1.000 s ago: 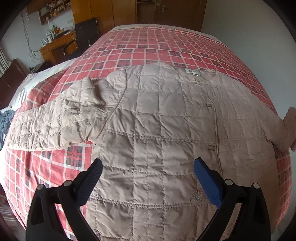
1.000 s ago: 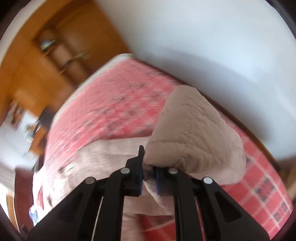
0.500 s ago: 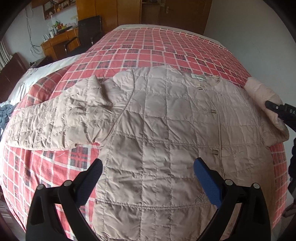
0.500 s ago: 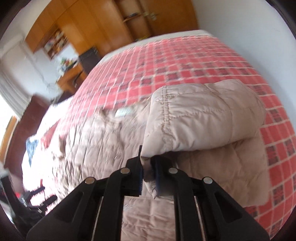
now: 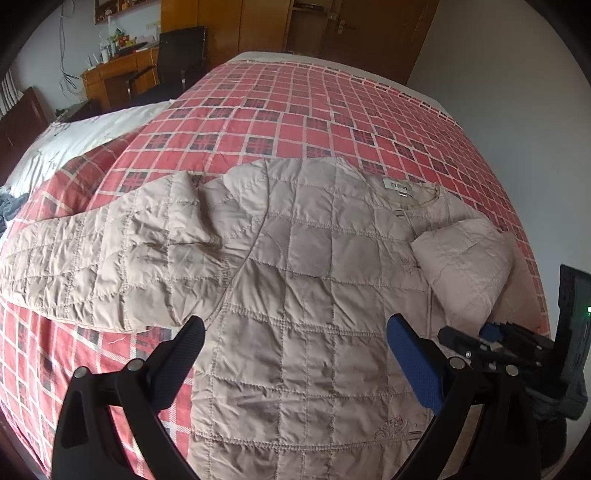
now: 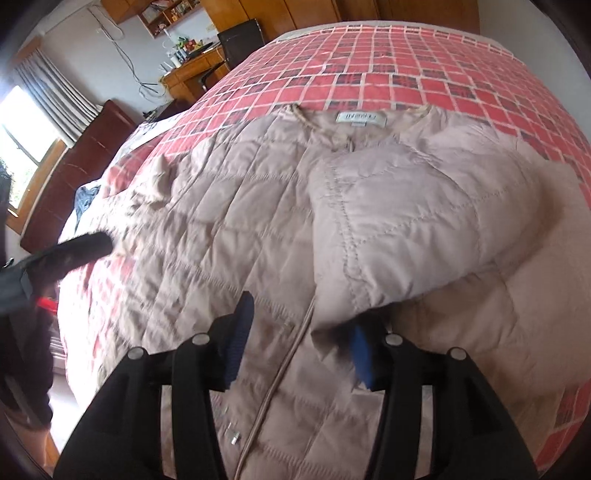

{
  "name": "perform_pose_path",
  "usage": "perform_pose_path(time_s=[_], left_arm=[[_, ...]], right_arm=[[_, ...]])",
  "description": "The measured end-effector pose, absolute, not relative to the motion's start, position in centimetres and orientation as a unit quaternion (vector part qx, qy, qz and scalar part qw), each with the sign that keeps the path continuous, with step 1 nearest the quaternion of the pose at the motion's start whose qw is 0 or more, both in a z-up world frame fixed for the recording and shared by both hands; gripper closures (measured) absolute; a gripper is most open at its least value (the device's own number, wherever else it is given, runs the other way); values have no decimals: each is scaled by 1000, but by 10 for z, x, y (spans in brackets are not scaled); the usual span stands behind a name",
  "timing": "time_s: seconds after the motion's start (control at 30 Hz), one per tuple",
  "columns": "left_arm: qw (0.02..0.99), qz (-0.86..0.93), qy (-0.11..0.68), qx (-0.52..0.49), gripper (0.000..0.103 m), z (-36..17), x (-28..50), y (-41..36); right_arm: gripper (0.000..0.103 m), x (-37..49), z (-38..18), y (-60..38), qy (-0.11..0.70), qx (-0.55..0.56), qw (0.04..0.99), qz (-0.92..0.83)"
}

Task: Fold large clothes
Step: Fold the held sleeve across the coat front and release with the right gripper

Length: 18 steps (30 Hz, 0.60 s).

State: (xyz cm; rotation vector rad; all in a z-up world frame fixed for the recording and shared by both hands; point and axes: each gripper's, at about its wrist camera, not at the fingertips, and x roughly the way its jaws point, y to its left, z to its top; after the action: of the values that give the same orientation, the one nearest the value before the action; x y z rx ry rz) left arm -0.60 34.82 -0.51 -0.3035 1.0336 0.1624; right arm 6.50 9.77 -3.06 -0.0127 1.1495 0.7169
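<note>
Over the lower front of the beige quilted jacket, left gripper hovering, fingers spread wide apart, nothing between the blue pad and the black finger. Pointing up the jacket toward its collar label. Not clear whether touching the fabric or just above it.

At the jacket's right edge, right gripper low over the front closure, fingers parted, gripping nothing; folded sleeve lying just ahead of the right blue pad, its cuff edge close to that pad, contact impossible to tell through the blur. Seen too from the left wrist view as a black tool beside the folded sleeve.

Jacket spread face-up on a bed with a red plaid cover, collar away from both grippers. Right sleeve doubled back across the chest; left sleeve stretched outward, rumpled near the shoulder.

Beyond the jacket's collar: wooden desk, dark chair, wooden doors. Beside the jacket's left sleeve: white bedding. Nothing lying across the jacket other than its own sleeve.
</note>
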Motion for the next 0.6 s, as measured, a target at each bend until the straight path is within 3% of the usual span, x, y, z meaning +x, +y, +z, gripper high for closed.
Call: perform_pose_path(time_s=[0.4, 0.47, 0.5, 0.53, 0.6], left_arm=[[769, -120, 572, -258, 8, -57, 64, 254], [754, -128, 580, -281, 14, -69, 74, 242], [748, -127, 585, -287, 25, -74, 79, 238], [745, -128, 588, -289, 43, -78, 82, 234], [738, -132, 593, -295, 60, -82, 87, 227]], right_arm=[[51, 21, 15, -24, 491, 38, 839, 233], [50, 21, 20, -42, 484, 43, 849, 207], [50, 21, 21, -52, 481, 46, 854, 193], [50, 21, 22, -59, 479, 48, 857, 184], [50, 22, 21, -69, 478, 54, 860, 171]])
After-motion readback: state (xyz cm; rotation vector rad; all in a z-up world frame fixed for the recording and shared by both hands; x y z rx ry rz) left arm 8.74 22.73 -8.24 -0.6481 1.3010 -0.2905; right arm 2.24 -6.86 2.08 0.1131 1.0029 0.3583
